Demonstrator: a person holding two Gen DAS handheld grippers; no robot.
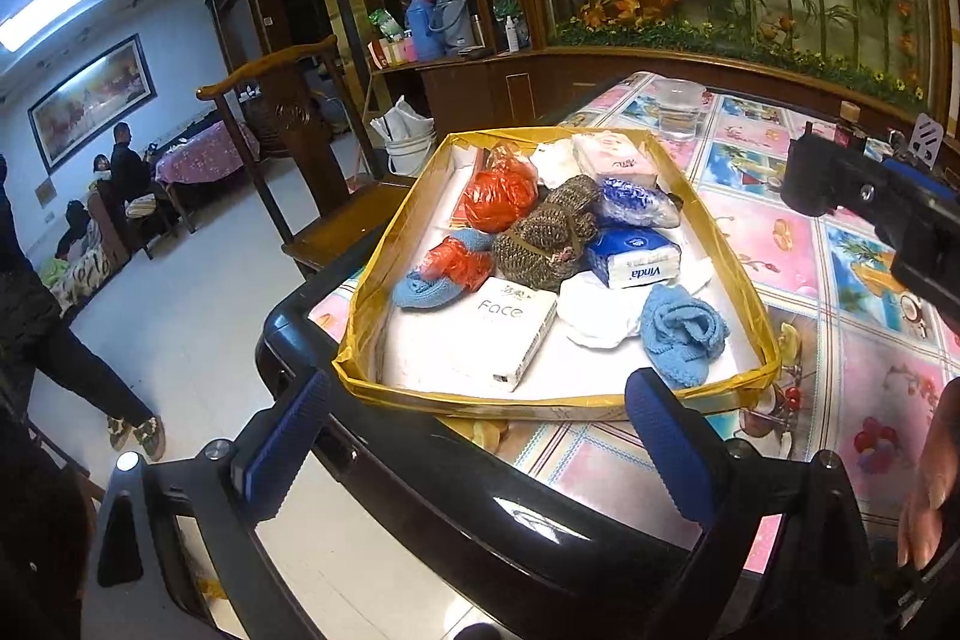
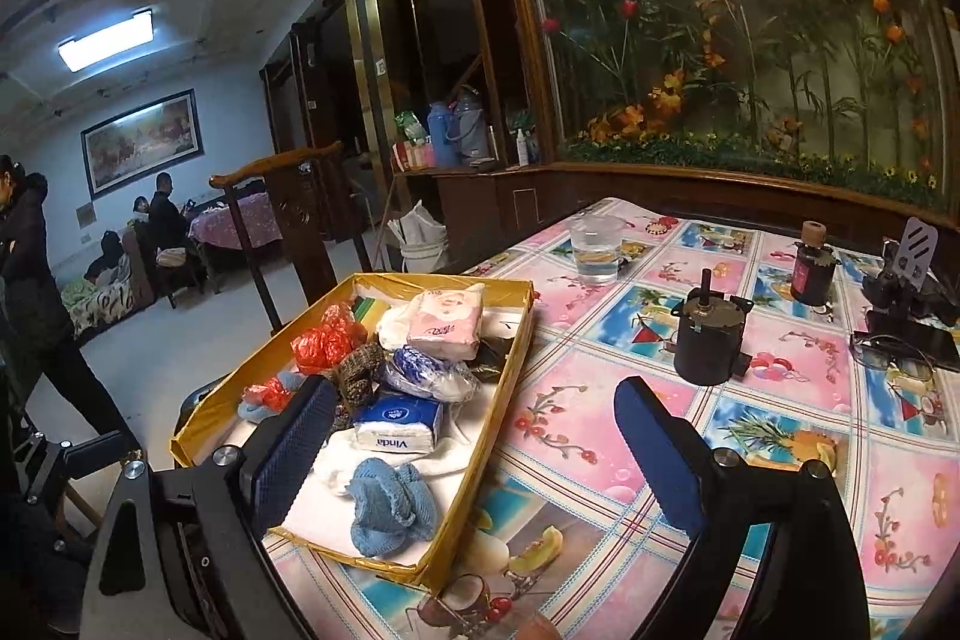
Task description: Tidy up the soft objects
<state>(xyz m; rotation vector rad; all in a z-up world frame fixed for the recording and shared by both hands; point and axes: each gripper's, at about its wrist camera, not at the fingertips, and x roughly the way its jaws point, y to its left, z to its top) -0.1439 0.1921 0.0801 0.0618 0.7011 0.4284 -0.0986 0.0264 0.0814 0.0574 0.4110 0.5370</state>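
Soft objects [image 1: 540, 244] lie heaped in the gold-rimmed tray [image 1: 360, 334] on the counter [image 1: 840, 340]; approach step; both hand-held grippers, left [image 1: 474, 436] and right [image 2: 474, 448], gape empty; next, the blue knit [image 2: 390, 508] at seven o'clock needs a gentle pinch.

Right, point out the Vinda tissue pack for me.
The Vinda tissue pack lies in the yellow-edged tray, right of the brown knitted bundle, behind the blue knitted piece.
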